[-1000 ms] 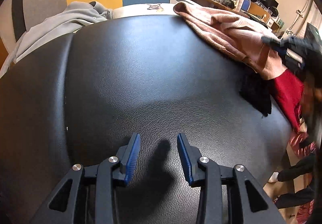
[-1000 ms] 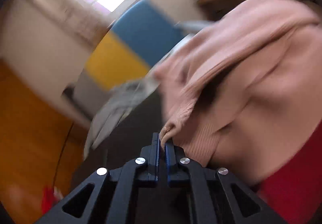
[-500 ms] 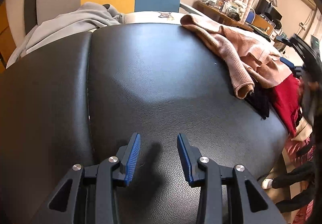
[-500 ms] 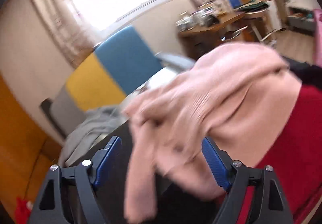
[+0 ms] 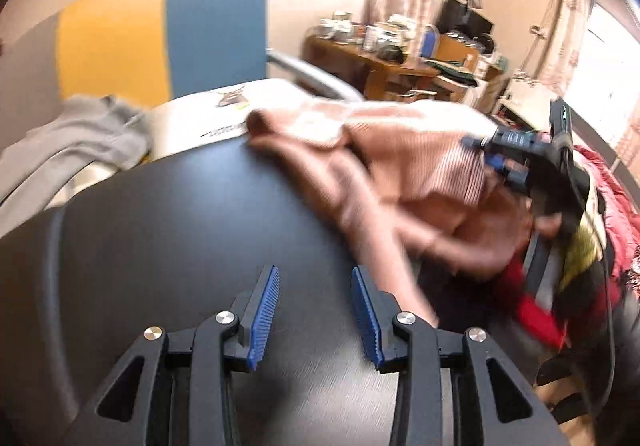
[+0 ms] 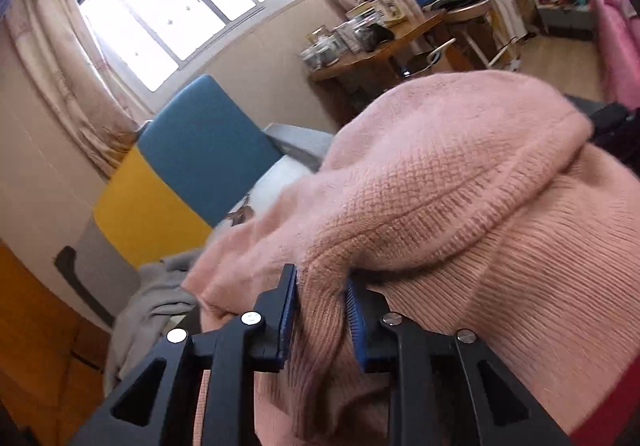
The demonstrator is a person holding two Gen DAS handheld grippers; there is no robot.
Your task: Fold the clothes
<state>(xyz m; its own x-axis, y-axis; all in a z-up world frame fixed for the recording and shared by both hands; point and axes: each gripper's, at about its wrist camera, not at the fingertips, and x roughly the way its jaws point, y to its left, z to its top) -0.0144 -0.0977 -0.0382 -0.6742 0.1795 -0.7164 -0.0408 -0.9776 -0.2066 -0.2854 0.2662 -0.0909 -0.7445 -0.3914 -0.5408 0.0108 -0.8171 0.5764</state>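
Note:
A pink knit sweater (image 5: 400, 165) lies bunched on the right side of a black padded table (image 5: 180, 246). My right gripper (image 6: 320, 278) is closing on a thick fold of the pink sweater (image 6: 460, 185), and the knit fills the gap between its blue pads. From the left wrist view the right gripper (image 5: 492, 153) sits at the sweater's far right edge, held by a hand. My left gripper (image 5: 315, 274) hovers open over bare black padding, left of a trailing sleeve, with nothing between its fingers.
A grey garment (image 5: 72, 149) lies at the table's far left. A red garment (image 5: 532, 318) and dark clothes hang off the right edge. Behind the table stands a yellow and blue chair back (image 5: 216, 33). A cluttered wooden desk (image 5: 360, 57) is further back.
The right gripper let go of the sweater's edge, opened wide, then closed on a thicker fold. The left gripper rose and moved nearer the sweater, staying open. The sweater shifted left.

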